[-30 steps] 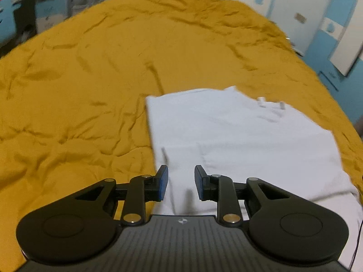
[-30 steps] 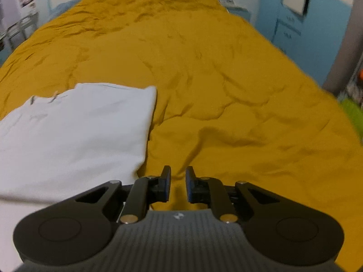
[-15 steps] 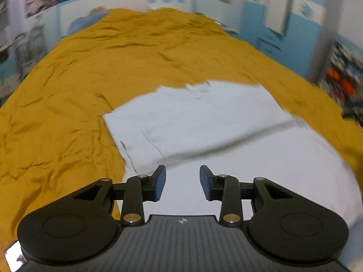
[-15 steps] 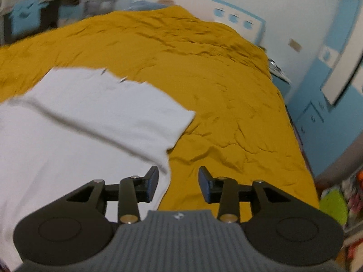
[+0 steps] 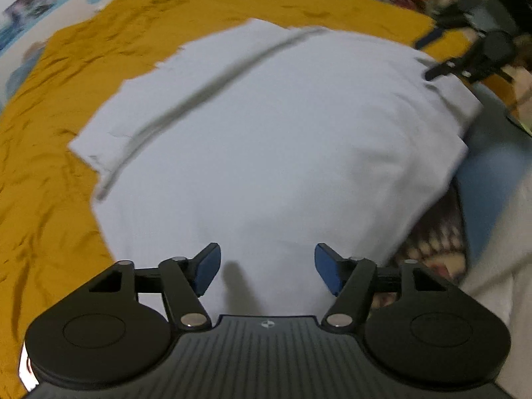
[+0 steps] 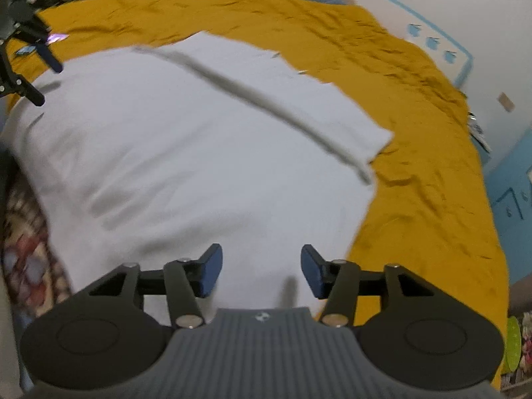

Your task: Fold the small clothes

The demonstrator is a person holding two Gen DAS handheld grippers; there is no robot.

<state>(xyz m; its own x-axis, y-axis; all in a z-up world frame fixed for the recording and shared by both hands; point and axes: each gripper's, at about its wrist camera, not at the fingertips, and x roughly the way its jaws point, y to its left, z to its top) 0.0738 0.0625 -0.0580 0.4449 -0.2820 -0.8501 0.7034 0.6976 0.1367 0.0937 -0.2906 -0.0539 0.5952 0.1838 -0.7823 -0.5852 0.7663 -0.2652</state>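
Across the near edge of the bed (image 5: 50, 106), a white garment (image 5: 266, 139) lies spread on the mustard bedspread (image 6: 432, 166), its near part draped over the edge. Above its near left part the left gripper (image 5: 266, 267) hovers with jaws wide apart and nothing between them, blue pads (image 5: 207, 266) clear of the cloth. Farther right, above the garment's near right part, the right gripper (image 6: 261, 271) also hangs wide open and empty, while a grey fold line runs across the cloth's far half.
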